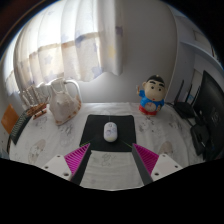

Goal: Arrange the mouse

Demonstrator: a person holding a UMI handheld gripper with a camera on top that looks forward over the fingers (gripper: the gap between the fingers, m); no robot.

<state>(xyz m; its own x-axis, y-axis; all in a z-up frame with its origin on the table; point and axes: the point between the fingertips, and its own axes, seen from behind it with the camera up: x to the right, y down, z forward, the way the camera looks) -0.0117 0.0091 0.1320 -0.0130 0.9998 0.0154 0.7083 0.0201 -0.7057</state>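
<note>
Curtained windows were seen behind a patterned table (pixel 60 150), with daylight coming through. A white mouse (pixel 110 131) was sat on a black mouse mat (pixel 110 120), dead ahead at 12 o'clock from the fingers and a little beyond them, nothing touching it. The gripper (pixel 110 158) was held spread apart with nothing in it, the pink pads (pixel 76 158) angled inward at roughly 10 and 2 o'clock of the gap.

A cartoon figurine (pixel 153 97) was stood at about 2 o'clock from the mouse, and a pale jug-like thing (pixel 66 100) at about 10 o'clock, both well apart from it.

Handling guess: the mouse would probably be light, hard-shelled and a bit slick on its rounded top, so it could squirt out if pinched high. It'd likely be best taken low across its two long sides, around the middle, with the pads square to them. Not fragile really, but the buttons could get clicked if it was squeezed from the top. No cable could be made out
</note>
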